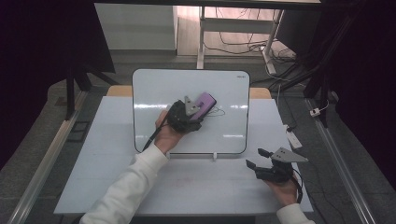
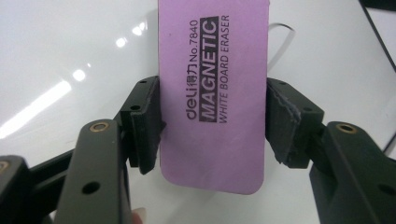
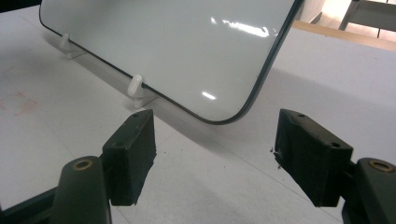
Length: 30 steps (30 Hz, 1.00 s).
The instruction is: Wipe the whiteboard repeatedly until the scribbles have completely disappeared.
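High view looks down; gripper views closely share the whiteboard [image 1: 154, 88].

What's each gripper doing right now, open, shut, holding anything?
Left gripper: shut on the purple eraser, against the whiteboard.
Right gripper: open, holding nothing, above the table.

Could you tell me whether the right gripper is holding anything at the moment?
No, the right gripper has its jaws spread apart over the bare table, with nothing between them.
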{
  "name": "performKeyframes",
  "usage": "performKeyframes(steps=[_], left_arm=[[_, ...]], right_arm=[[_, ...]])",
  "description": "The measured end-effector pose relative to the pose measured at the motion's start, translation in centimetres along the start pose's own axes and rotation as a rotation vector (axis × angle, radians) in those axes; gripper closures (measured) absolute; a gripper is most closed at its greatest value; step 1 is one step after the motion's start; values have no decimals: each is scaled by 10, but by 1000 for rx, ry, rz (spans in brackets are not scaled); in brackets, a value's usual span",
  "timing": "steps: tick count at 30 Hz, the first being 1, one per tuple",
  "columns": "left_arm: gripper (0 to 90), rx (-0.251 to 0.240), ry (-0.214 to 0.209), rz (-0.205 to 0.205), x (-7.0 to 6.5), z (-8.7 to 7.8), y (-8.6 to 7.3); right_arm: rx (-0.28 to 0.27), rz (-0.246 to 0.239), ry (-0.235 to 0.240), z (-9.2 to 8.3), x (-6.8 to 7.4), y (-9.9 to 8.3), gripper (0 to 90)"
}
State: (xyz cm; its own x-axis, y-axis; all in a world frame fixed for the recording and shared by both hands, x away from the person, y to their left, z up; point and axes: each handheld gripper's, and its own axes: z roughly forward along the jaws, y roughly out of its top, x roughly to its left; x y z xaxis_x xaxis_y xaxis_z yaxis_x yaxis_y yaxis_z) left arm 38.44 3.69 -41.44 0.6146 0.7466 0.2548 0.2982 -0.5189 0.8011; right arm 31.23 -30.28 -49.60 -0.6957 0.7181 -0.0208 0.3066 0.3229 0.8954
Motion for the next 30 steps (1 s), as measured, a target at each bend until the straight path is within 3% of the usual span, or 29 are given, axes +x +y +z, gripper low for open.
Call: performKeyframes(steps=[5,8,13,16,19,22,30], left_arm=[[416,-5,-36,-27,8,-3,-2],[416,-8,30,-16,19,-12,-4],[416,-42,85,-117,59,-31,-14],[416,-51,99,-135,68,-35,-15],[416,-49,110,-119,64,-30,-12],[416,-55,93,-104,55,-24,-6],[416,-56,5,-29,10,3,11]], right_arm=[[-2,-2,-2,0,0,0,283],[0,-2,-3,0,0,0,283],[1,1,-3,0,0,-1,283],[2,-1,-4,0,0,0,283],[5,-2,-3,0,1,0,283],[-1,1,-3,0,0,0,283],[0,0,-2,0,0,0,283]])
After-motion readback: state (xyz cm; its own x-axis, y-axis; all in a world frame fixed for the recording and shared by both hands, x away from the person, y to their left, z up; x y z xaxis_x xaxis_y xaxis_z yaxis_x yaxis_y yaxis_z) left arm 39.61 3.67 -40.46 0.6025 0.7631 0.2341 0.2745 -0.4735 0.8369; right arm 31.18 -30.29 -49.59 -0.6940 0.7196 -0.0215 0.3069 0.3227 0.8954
